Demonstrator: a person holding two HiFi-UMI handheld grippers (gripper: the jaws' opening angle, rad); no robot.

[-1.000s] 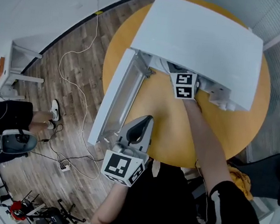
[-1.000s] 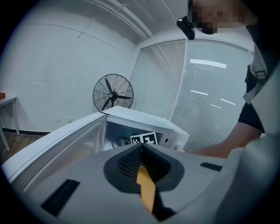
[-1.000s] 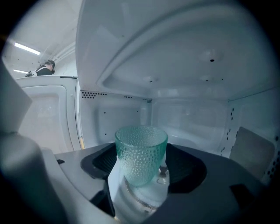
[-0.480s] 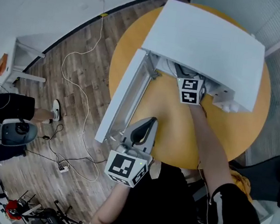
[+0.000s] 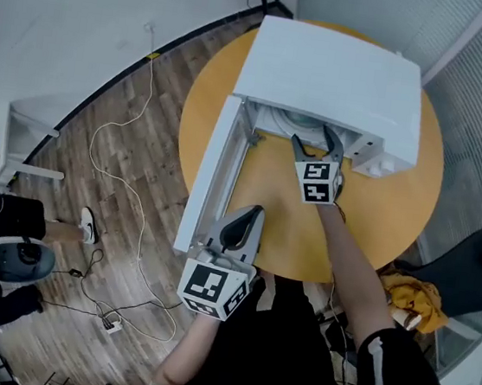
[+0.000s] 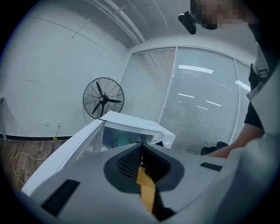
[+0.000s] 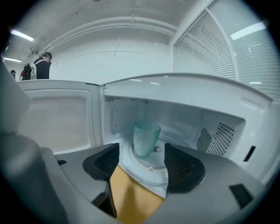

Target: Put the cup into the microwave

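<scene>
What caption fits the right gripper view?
Right gripper, empty fingers just closing a little, faces the open microwave; cup upright on the turntable.

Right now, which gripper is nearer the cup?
Right. The right gripper faces the cup from just outside the microwave, its empty jaws just closed slightly; the left gripper sits back near the table edge.

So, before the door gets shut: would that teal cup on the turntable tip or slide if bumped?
The cup looks like thin translucent plastic, so it is probably light. It narrows toward its base, so a knock near the rim could tip it. The glass turntable looks smooth, so it may well slide.
</scene>
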